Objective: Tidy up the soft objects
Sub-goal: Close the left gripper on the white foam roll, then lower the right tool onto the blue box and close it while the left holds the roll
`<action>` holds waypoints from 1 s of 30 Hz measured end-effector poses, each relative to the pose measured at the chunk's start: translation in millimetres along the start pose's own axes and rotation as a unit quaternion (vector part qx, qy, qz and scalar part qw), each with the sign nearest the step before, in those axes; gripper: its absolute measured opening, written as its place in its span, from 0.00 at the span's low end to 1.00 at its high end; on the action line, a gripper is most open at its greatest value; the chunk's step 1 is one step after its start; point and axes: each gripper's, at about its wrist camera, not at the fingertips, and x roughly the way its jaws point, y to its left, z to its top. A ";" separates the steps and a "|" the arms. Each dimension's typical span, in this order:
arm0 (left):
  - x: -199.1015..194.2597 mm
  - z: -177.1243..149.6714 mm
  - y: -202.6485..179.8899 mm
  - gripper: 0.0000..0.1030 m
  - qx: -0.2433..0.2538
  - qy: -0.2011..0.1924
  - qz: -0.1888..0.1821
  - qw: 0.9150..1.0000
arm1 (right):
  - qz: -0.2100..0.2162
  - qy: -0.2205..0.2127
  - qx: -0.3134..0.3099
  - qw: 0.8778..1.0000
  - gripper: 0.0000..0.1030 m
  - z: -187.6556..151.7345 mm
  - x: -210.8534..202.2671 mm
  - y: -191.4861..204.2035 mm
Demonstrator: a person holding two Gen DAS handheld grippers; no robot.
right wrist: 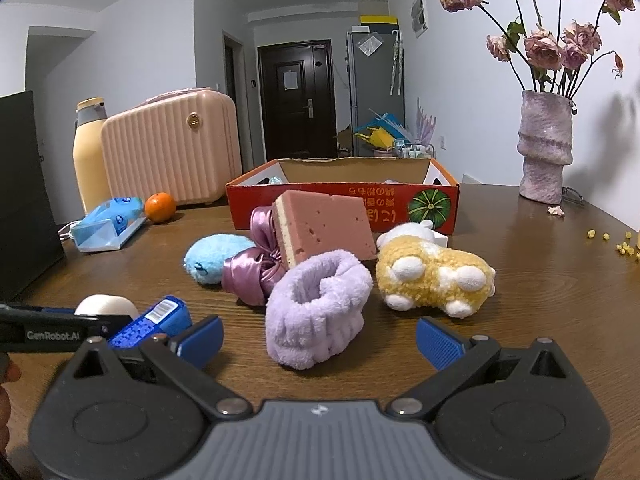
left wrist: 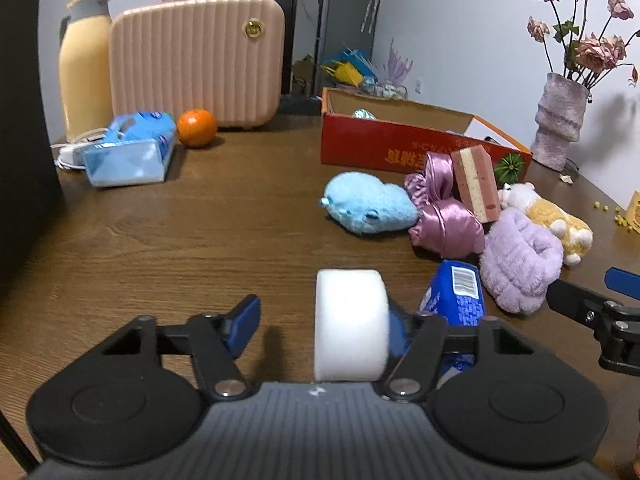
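Observation:
In the left wrist view a white round foam pad (left wrist: 350, 324) stands on edge between the fingers of my left gripper (left wrist: 322, 316). It leans against the right finger, and a gap shows beside the left finger (left wrist: 244, 324). A blue packet (left wrist: 456, 296) lies just to its right. My right gripper (right wrist: 320, 334) is open, and the purple fluffy band (right wrist: 316, 308) lies on the table just ahead of its fingertips. Behind the band sit a pink satin scrunchie (right wrist: 252, 272), a blue plush (right wrist: 212, 258), a pink sponge (right wrist: 324, 226) and a yellow plush (right wrist: 432, 276). The red cardboard box (right wrist: 320, 196) stands open behind them.
A pink case (left wrist: 196, 60), a yellow flask (left wrist: 84, 68), an orange (left wrist: 196, 128) and a tissue pack (left wrist: 128, 148) stand at the back left of the wooden table (left wrist: 200, 232). A vase of dried roses (right wrist: 544, 148) stands back right. A dark panel (right wrist: 24, 192) borders the left edge.

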 end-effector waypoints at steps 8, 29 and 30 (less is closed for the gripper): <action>3.0 0.1 -0.1 0.29 -0.001 0.007 -0.020 1.000 | -0.002 0.007 -0.002 1.000 1.00 -0.9 3.8 0.7; -26.2 -3.2 17.2 0.29 0.001 -0.044 0.001 0.999 | 0.017 -0.025 -0.028 0.999 1.00 -3.7 -6.8 29.4; -27.4 -3.6 18.8 0.29 0.001 -0.045 0.003 0.999 | 0.019 -0.025 -0.029 0.999 1.00 -3.9 -7.1 31.7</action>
